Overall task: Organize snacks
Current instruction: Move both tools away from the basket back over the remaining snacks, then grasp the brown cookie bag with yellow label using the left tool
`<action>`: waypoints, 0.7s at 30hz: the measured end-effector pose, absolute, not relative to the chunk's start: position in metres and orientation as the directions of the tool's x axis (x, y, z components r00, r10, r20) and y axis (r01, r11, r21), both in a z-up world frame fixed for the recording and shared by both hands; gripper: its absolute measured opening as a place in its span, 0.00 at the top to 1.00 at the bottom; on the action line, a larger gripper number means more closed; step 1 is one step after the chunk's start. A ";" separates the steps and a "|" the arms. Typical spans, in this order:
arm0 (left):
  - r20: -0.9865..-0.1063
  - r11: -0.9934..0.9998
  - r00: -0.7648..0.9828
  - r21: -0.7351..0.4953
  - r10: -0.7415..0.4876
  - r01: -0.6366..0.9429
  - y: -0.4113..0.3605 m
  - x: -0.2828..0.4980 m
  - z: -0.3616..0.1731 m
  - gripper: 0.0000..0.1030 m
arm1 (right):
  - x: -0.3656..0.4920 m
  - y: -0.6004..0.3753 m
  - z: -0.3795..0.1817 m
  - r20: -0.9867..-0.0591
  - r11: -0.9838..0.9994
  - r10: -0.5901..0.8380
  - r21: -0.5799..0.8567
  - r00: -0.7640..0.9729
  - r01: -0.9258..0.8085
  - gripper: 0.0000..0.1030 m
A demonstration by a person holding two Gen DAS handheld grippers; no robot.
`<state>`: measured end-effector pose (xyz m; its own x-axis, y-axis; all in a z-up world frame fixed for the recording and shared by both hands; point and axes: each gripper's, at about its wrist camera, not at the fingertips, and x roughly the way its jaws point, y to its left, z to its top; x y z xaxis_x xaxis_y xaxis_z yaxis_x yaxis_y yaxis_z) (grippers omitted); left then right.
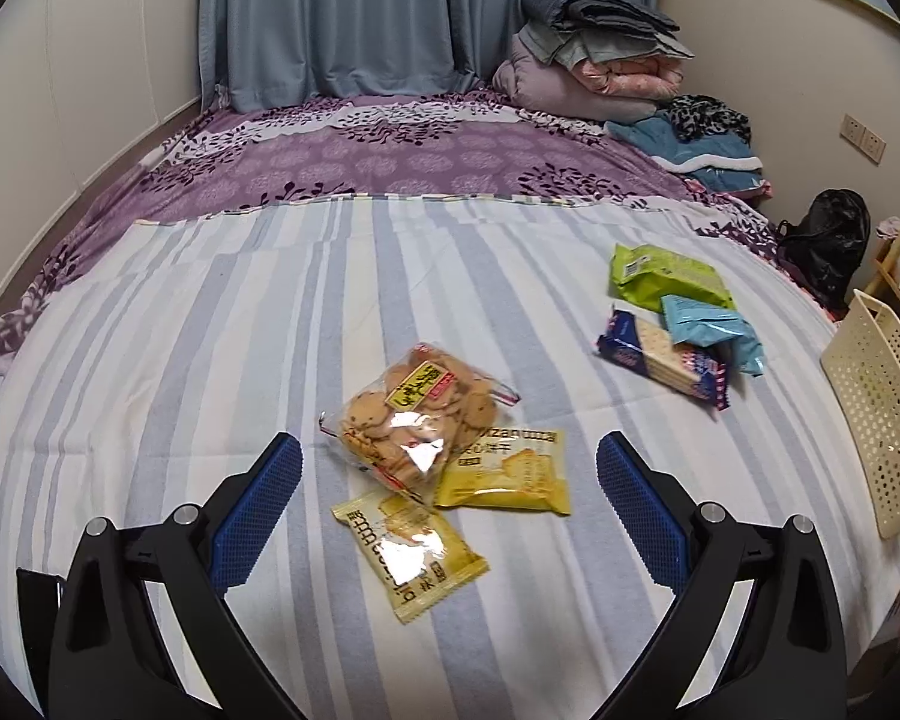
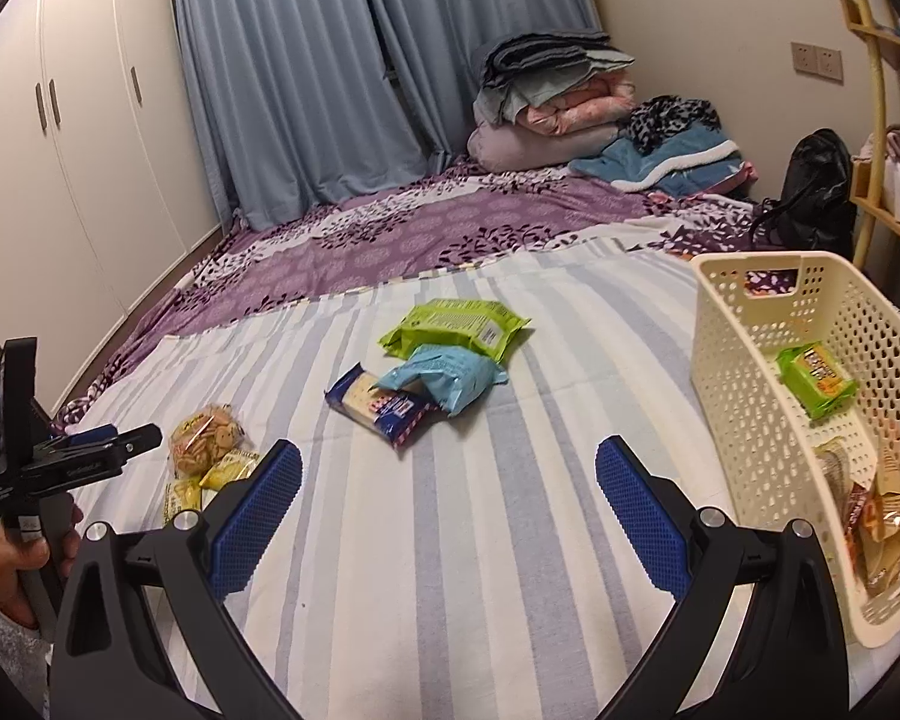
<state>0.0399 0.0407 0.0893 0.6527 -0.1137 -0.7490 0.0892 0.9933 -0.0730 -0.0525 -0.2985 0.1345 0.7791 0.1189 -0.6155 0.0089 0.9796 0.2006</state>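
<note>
Left wrist view shows your left gripper (image 1: 449, 480) spread wide and empty over a clear cookie bag (image 1: 415, 422) overlapping two yellow packets (image 1: 506, 471) at 6 o'clock. Right wrist view — your right gripper (image 2: 449, 480) gapes empty too; green (image 2: 457, 326), blue (image 2: 450, 377) and cracker (image 2: 373, 405) packs lie at 12 o'clock, the cream basket (image 2: 744, 396) at 3 o'clock already holding snacks.

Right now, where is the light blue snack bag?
The light blue bag lies on the striped sheet mid-bed, overlapping the cracker pack, with the green bag just behind it and the basket to its right.
</note>
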 end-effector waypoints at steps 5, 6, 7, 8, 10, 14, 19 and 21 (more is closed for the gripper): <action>-0.784 0.997 0.617 -0.035 -0.070 0.069 0.048 0.058 0.067 0.03 | -0.047 -0.293 0.123 -0.643 0.978 0.140 0.207 0.753 -0.006 0.05; -0.788 0.997 0.612 -0.031 -0.069 0.073 0.048 0.062 0.064 0.03 | -0.046 -0.293 0.121 -0.646 0.978 0.143 0.208 0.750 -0.007 0.05; -0.790 0.997 0.610 -0.026 -0.069 0.079 0.048 0.066 0.062 0.03 | -0.045 -0.292 0.119 -0.649 0.978 0.144 0.208 0.747 -0.008 0.05; -0.793 0.996 0.606 -0.018 -0.065 0.084 0.047 0.069 0.059 0.03 | -0.044 -0.291 0.118 -0.653 0.978 0.146 0.209 0.744 -0.008 0.05; -0.800 0.995 0.598 0.000 -0.058 0.097 0.045 0.077 0.054 0.03 | -0.041 -0.290 0.116 -0.658 0.977 0.149 0.211 0.738 -0.009 0.05; -0.812 0.991 0.581 0.015 -0.067 0.135 0.042 0.093 0.045 0.03 | -0.038 -0.289 0.112 -0.668 0.978 0.151 0.211 0.729 -0.009 0.05; -0.820 0.987 0.564 -0.004 -0.095 0.160 0.038 0.110 0.036 0.03 | -0.032 -0.288 0.106 -0.681 0.977 0.155 0.215 0.716 -0.007 0.05; -0.827 0.986 0.554 -0.001 -0.095 0.167 0.036 0.117 0.031 0.03 | -0.029 -0.286 0.103 -0.686 0.977 0.158 0.214 0.711 -0.010 0.05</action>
